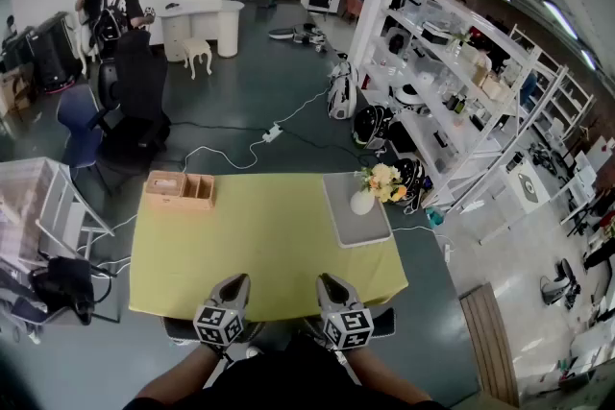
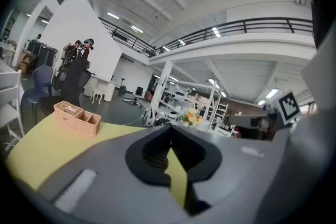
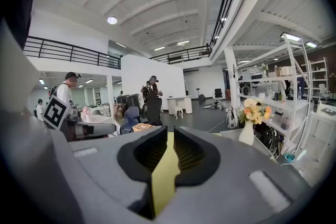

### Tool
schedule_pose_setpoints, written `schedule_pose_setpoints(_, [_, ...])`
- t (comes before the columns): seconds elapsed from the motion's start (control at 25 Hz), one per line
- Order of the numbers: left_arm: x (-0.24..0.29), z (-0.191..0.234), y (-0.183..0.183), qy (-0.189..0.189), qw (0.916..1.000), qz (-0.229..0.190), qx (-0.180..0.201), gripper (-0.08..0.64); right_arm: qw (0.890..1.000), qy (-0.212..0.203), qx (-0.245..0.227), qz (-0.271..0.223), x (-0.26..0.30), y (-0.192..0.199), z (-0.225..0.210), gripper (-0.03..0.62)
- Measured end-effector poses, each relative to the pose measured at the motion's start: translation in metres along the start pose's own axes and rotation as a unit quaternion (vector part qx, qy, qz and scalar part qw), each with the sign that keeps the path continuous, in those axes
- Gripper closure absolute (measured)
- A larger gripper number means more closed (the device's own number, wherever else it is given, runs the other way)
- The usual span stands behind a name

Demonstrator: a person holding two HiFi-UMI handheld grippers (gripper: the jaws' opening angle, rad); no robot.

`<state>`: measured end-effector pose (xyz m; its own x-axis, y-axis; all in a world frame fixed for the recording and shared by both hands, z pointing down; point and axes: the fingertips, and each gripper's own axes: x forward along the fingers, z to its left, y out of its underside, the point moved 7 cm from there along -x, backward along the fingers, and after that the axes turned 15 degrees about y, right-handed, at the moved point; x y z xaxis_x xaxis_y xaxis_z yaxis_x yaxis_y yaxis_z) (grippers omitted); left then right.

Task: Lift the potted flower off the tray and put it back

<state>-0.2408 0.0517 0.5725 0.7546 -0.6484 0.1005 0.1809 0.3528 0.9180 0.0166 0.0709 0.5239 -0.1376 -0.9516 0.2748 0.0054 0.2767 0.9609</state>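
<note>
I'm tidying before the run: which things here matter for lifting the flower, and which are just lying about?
For the job: potted flower, grey tray, left tongs, right tongs.
Just lying about: wicker box, floor cable, black chair.

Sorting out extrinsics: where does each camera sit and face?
Head view: on the head, steeply down at yellow-topped table; left gripper, right gripper, forearms at bottom.
Left gripper view: on left gripper, across table toward pink woven basket; own grey jaws.
Right gripper view: on right gripper, toward white vase of flowers; own grey jaws.
Shared: both gripper views show that vase.
</note>
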Motion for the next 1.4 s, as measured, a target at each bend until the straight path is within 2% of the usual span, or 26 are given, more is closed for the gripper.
schedule_pose_setpoints(0.52, [0.013, 0.003, 0.001, 0.001, 1.0, 0.006, 0.001, 0.552, 1.0, 0.006, 0.011, -0.004, 0.011, 0.0, -0.014, 0.548])
schedule_pose_setpoints(0.72, [0.022, 0.005, 0.007, -0.002, 0.9999, 0.013, -0.007, 0.552, 0.999, 0.029, 0.018, -0.013, 0.027, 0.001, -0.041, 0.5])
schedule_pose_setpoints(0.88, [0.039, 0.002, 0.013, 0.0, 0.9996, 0.023, -0.016, 0.552, 0.998, 0.061, 0.011, -0.016, 0.052, -0.001, -0.08, 0.5])
schedule_pose_setpoints(1.04, [0.069, -0.001, 0.018, 0.0, 0.9993, 0.032, -0.022, 0.552, 0.994, 0.103, 0.01, -0.02, 0.091, 0.002, -0.14, 0.5])
schedule_pose_setpoints(1.4, [0.11, -0.005, 0.035, -0.037, 0.9957, 0.076, -0.036, 0.552, 0.989, 0.149, 0.009, 0.011, 0.196, 0.055, -0.253, 0.465])
